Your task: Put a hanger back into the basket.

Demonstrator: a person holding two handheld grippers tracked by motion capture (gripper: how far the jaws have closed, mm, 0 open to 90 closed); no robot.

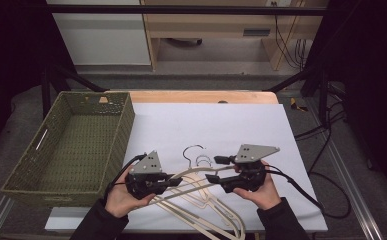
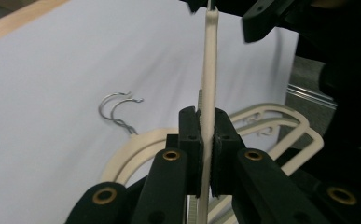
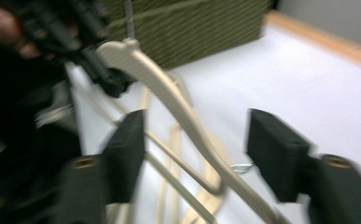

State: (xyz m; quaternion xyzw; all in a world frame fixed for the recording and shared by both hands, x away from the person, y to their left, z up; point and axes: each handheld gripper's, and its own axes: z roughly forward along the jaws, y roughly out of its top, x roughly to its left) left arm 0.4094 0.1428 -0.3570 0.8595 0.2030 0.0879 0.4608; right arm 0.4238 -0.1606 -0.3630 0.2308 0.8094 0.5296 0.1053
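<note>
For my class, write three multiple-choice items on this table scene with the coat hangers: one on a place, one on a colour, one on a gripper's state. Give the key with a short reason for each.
1. Where does the woven basket stand?
A. at the table's left side
B. at the table's right side
C. on top of the hangers

2. What colour is the lifted hanger?
A. red
B. cream
C. blue

3. How does the left gripper stand?
A. wide open over the sheet
B. shut on the lifted hanger
C. shut on the basket's rim

Key:
1 A, since in the high view the green basket sits left of the white sheet.
2 B, since its body is cream with a wire hook, like the other hangers lying on the sheet.
3 B, since in the left gripper view both pads press the hanger's thin body; the right gripper has its jaws apart around it.
</note>
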